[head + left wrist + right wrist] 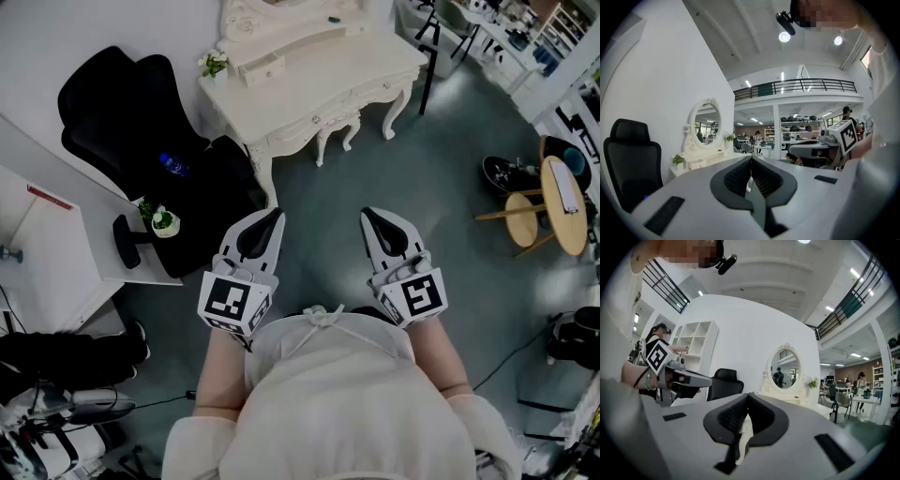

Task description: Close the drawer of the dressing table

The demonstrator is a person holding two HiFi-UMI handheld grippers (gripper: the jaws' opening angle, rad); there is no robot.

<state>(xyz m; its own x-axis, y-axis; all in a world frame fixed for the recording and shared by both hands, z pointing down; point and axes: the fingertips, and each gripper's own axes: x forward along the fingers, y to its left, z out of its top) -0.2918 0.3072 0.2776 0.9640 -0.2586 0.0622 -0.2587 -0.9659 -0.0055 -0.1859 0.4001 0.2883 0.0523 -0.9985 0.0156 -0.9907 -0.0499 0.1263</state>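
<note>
Floor (450,169) separates dressing table (319,80) from left claw (272,216); right claw (368,216) likewise.

Head view: the mirror (251,17) of the dressing table (375,66) is cut off by the top edge, and its drawers (265,68) are too small to tell open from closed. In the gripper views, the left gripper (751,161) and right gripper (748,397) hide the table's front and legs

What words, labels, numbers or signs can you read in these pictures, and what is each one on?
No text can be read anywhere.
On the left gripper and right gripper: square black-and-white markers, no letters.
On the blue bottle lying on the black chair: label too small.
On the sheet lying on the round table: too blurred.
On the red strip across the white cabinet: too small.
</note>
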